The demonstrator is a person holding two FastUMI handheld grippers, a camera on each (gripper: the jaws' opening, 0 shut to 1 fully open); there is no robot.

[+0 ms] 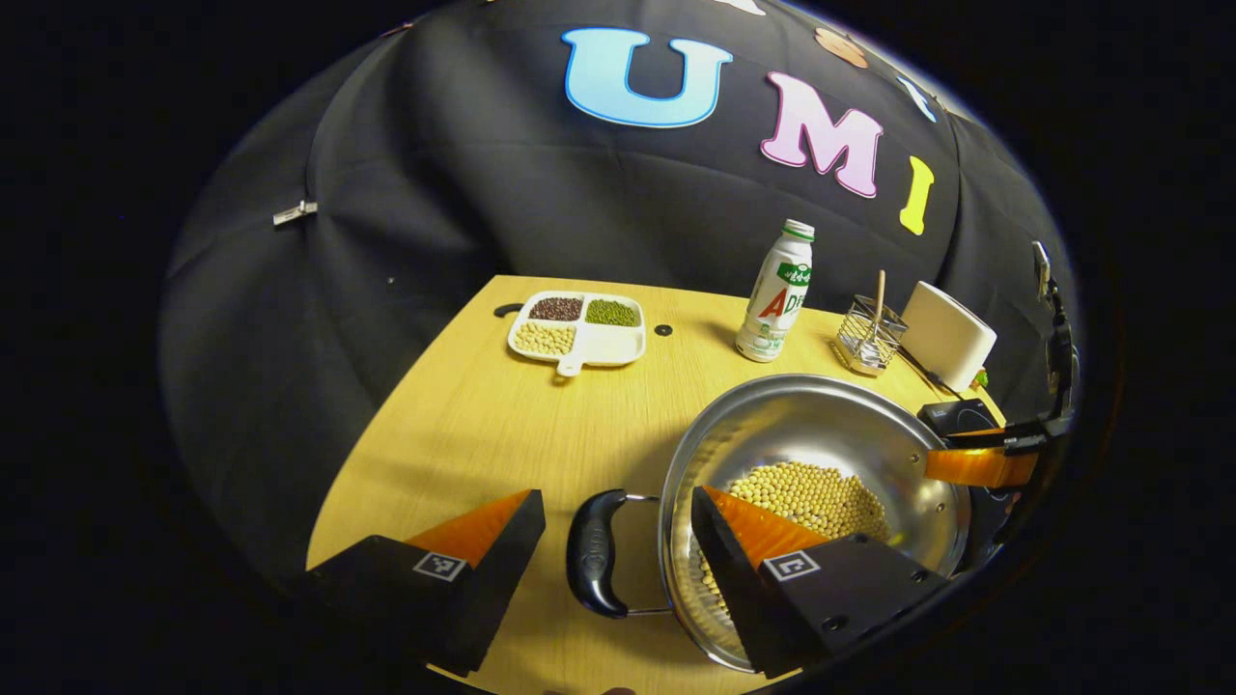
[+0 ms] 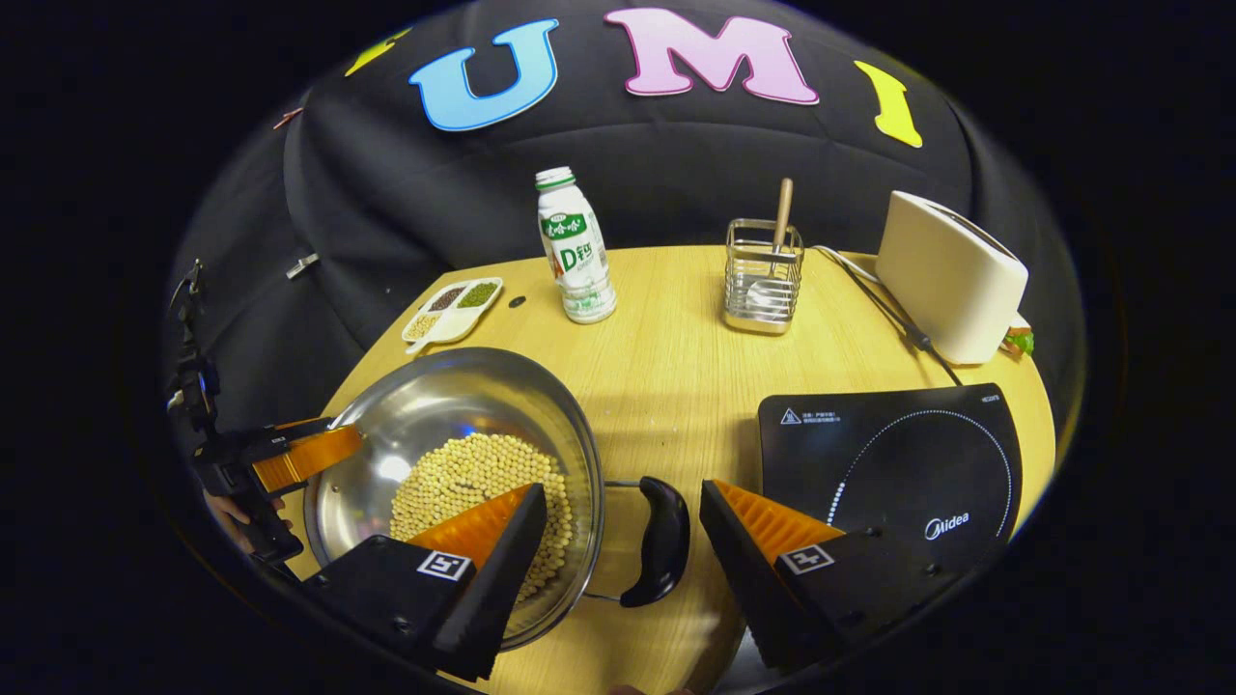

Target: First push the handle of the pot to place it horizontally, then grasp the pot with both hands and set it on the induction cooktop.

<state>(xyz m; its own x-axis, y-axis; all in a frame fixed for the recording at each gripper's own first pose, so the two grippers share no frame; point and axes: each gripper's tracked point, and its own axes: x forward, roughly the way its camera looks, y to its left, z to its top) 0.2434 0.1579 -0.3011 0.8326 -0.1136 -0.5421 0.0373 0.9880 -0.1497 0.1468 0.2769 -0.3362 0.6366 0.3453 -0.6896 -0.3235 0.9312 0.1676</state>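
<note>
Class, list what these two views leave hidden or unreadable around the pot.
- Left gripper view: black induction cooktop mostly hidden behind the steel pot.
- Right gripper view: yellow beans partly covered by the right hand-held gripper.
- Both views: whether the pot touches the wooden table is unclear.

Right gripper view: round steel pot of yellow beans [image 2: 454, 454] sits on light wood table [image 2: 676, 376], left of flat black induction cooktop [image 2: 898, 463], apart from it. Pot's black side handle [image 2: 660, 541] lies btwn the two. Behind pot: white divided tray of beans [image 2: 452, 311]. Center-back, white plastic bottle w/ green cap [image 2: 576, 249]; right of it, wire holder w/ wooden-handled spoon [image 2: 765, 275]; cream toaster [image 2: 949, 277] behind cooktop. Left gripper view: other black handle [image 1: 597, 552] left of pot.
</note>
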